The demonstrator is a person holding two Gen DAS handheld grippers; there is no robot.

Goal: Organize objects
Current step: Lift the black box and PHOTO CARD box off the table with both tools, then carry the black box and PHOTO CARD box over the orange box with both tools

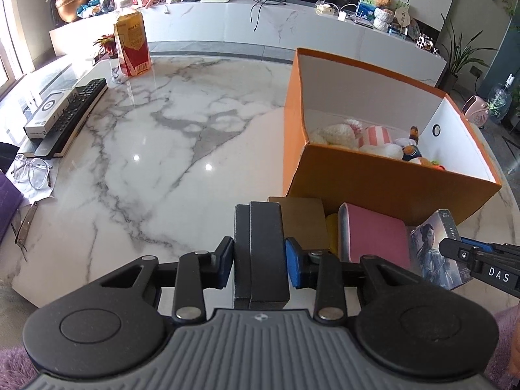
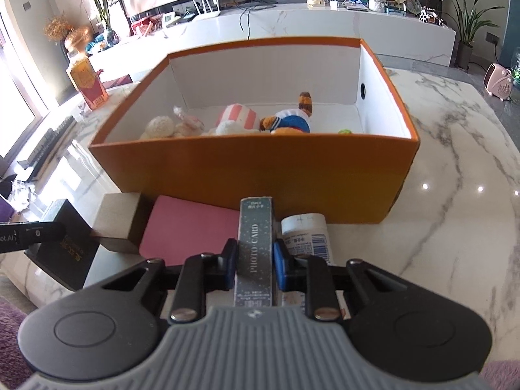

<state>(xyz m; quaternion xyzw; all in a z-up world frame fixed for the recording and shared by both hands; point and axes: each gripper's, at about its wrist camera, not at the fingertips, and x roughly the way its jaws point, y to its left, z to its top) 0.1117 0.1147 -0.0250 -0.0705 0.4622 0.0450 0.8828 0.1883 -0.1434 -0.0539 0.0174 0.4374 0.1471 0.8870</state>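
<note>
Hiding most of the toys [image 1: 373,139] behind the near wall of the box [image 1: 390,178]. Covering the lower part of the black case [image 1: 261,250] under the left gripper [image 1: 260,260]. Blocking part of the bottle [image 2: 307,237] behind the card pack [image 2: 255,250]. Running off the left edge: purple cloth [image 1: 8,201]. Blurring gold lettering on the case into illegibility.

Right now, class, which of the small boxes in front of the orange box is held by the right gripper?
The photo card box, clamped upright in the right gripper. The black box sits in the left gripper; the pink box lies flat.
</note>
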